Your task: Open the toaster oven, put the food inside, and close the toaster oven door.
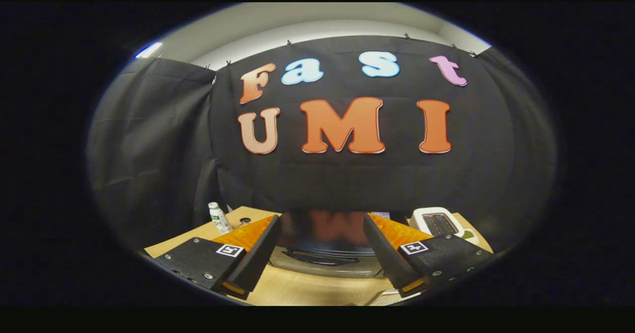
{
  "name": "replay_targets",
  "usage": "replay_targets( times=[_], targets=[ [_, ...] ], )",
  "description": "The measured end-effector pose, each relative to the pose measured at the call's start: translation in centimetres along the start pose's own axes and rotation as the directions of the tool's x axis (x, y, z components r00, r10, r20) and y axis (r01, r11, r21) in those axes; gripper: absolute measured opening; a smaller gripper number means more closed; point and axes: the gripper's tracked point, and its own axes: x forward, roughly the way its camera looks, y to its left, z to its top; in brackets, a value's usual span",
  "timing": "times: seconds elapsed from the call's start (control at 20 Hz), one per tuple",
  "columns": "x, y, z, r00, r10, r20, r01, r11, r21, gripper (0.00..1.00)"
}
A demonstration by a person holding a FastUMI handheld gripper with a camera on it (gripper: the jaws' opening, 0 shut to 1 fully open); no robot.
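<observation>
Black cloth wall behind, light wooden table (317, 288) below us. Gripper (320, 261) held high above the table, fingers spread wide, nothing between them or touching them.

Toaster oven (325, 243) sits straight ahead, framed in the gap between the two fingers and a little beyond their tips. We look down on its dark glossy top and a pale lower front edge; the door face and handle are too foreshortened to make out, so we can't tell for sure if the door is closed. Its long axis runs across our line of approach, roughly square to the fingers.

Right of the oven, beyond the right finger: a white pop-up toaster (436, 222). Left of the oven, beyond the left finger: a small white bottle (219, 217), upright. Food isn't identifiable from here.

Our read: the task hasn't started, and opening the door comes first. Key relation: the oven is dead centre, ahead and below. So the move calls for dropping and going forward, no sideways correction, to bring the door handle between the fingers.
</observation>
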Motion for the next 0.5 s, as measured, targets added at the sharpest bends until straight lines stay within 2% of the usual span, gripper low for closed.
replay_targets(
  times=[0.35,0.5],
  targets=[
    [5.2,0.0,-8.3,0.980,-0.038,-0.195,0.042,0.999,0.015,0.99],
    [6.1,-0.3,-9.6,0.974,-0.074,-0.216,0.074,0.997,-0.009,0.98]
  ],
)
